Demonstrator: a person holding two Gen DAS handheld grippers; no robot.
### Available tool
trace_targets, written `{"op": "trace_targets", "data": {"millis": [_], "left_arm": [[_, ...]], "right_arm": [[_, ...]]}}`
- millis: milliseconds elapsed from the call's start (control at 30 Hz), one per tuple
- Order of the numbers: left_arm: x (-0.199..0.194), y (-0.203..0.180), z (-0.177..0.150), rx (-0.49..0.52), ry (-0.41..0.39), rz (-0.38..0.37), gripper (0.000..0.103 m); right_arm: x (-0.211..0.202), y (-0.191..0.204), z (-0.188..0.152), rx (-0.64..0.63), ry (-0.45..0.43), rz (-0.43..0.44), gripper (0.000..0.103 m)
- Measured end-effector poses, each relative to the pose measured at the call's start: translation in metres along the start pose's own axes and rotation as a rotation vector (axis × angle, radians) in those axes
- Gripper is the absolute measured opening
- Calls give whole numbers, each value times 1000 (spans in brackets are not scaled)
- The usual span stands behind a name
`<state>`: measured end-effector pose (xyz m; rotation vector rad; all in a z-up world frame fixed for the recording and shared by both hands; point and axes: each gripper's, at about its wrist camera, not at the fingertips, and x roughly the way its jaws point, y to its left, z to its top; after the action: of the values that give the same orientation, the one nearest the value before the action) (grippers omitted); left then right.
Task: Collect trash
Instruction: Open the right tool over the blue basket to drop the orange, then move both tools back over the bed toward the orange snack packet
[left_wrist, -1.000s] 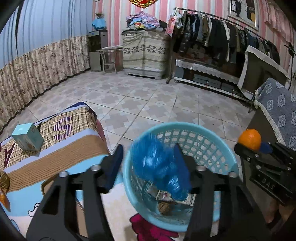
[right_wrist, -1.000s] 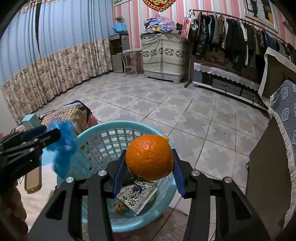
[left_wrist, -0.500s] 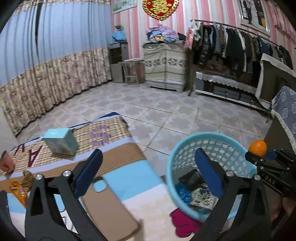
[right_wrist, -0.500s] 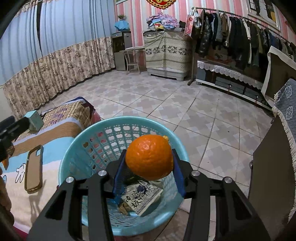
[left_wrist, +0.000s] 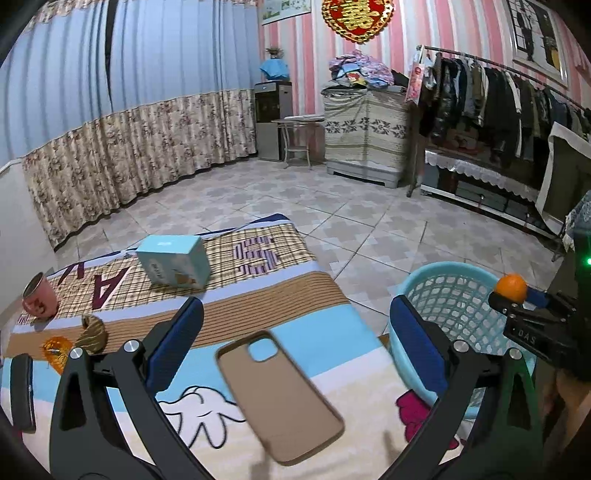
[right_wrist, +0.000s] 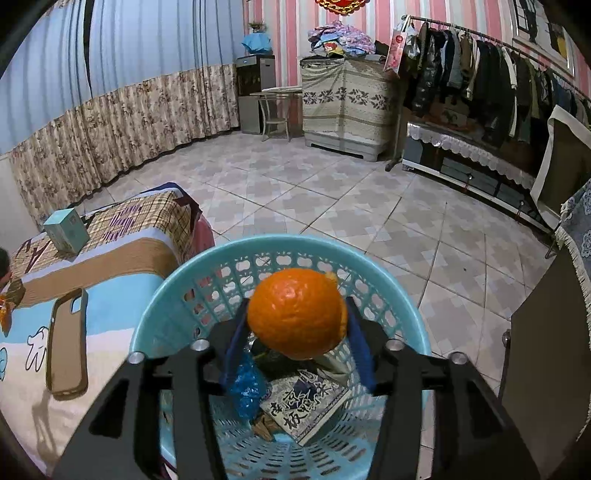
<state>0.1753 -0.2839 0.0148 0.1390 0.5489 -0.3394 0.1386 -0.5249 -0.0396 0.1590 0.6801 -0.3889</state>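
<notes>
Over the blue basket (right_wrist: 155, 314), our right gripper (right_wrist: 297, 325) clamps the orange (right_wrist: 295, 317) across its middle, a firm, light, roundish thing likely to roll, while our left gripper (left_wrist: 295, 339) hangs open above the phone case (left_wrist: 277, 395).

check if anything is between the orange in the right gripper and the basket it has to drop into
Nothing visible blocks it. The orange, held by the right gripper, sits over the open basket, with only a blue bag and paper at the bottom.
</notes>
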Motion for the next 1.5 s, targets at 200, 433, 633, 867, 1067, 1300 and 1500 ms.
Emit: {"op": "trace_targets", "data": {"millis": [200, 433, 633, 867, 1067, 1300, 1500], "left_arm": [[-11, 21, 2, -15, -21, 17, 98], [-29, 50, 6, -22, -48, 41, 98], [-46, 89, 5, -35, -55, 84, 98], [-59, 161, -4, -65, -35, 207, 98], [-69, 226, -13, -91, -22, 331, 98], [-65, 296, -41, -183, 25, 400, 98], [-52, 339, -64, -298, 63, 413, 98]], "right_arm": [[-4, 7, 12, 14, -19, -31, 86], [-17, 17, 18, 59, -39, -36, 94], [-38, 56, 19, 36, -76, 1, 95], [-56, 127, 22, -9, -108, 98, 95], [-65, 202, 26, -94, -146, 176, 95], [-64, 267, 23, -122, -153, 282, 95], [-47, 306, 14, -170, -137, 289, 95]]}}
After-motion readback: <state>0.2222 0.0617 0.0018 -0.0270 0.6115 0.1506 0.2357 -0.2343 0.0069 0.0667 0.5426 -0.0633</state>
